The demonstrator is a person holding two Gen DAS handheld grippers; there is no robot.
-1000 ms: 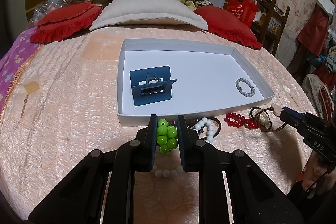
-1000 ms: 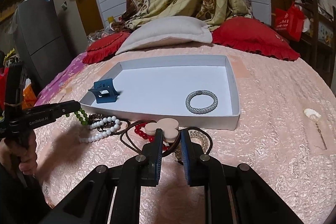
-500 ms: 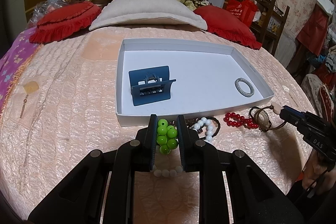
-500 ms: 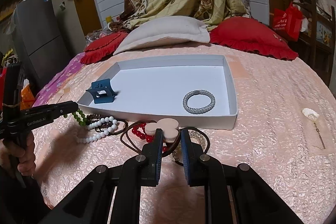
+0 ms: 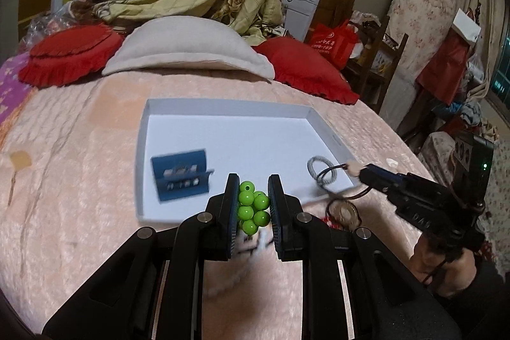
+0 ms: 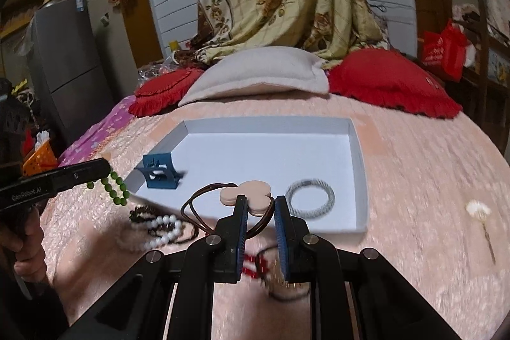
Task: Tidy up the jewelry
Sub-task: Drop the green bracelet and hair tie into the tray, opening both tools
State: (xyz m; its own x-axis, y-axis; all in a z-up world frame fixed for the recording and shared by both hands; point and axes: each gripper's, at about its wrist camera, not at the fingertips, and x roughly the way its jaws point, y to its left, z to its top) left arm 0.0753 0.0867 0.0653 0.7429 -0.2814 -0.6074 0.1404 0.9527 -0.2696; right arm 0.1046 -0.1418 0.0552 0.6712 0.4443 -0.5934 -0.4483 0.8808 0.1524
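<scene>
The left gripper (image 5: 253, 206) is pinching a green bead bracelet (image 5: 251, 207) between its jaws, and the beads are bunching up in the narrow gap. It is hanging near the front edge of the white tray (image 5: 223, 110); seen from the right wrist camera, the strand (image 6: 113, 188) is dangling beside the tray's left corner.

The right gripper (image 6: 258, 212) is pressing its jaws on the brown cord of a hair tie with a beige flower (image 6: 245, 196). The flower is sitting at the fingertips, and the cord loops are hanging free to the left, over the tray's front wall.

Inside the tray a blue hair clip (image 5: 181, 177) and a grey woven ring (image 6: 310, 201) are lying well apart. A white bead bracelet (image 6: 162, 228), a dark one beside it and some red beads (image 6: 255, 263) are lying on the pink bedspread (image 6: 414, 180) in front of the tray. A small hairpin with a shell (image 6: 478, 209) is lying far to the right.

I think the danger is the loose cord: it could be catching the tray wall, or the bracelets below, and dragging them. The green beads are round, so they could be slipping out if the grip is loosening before the tray.
</scene>
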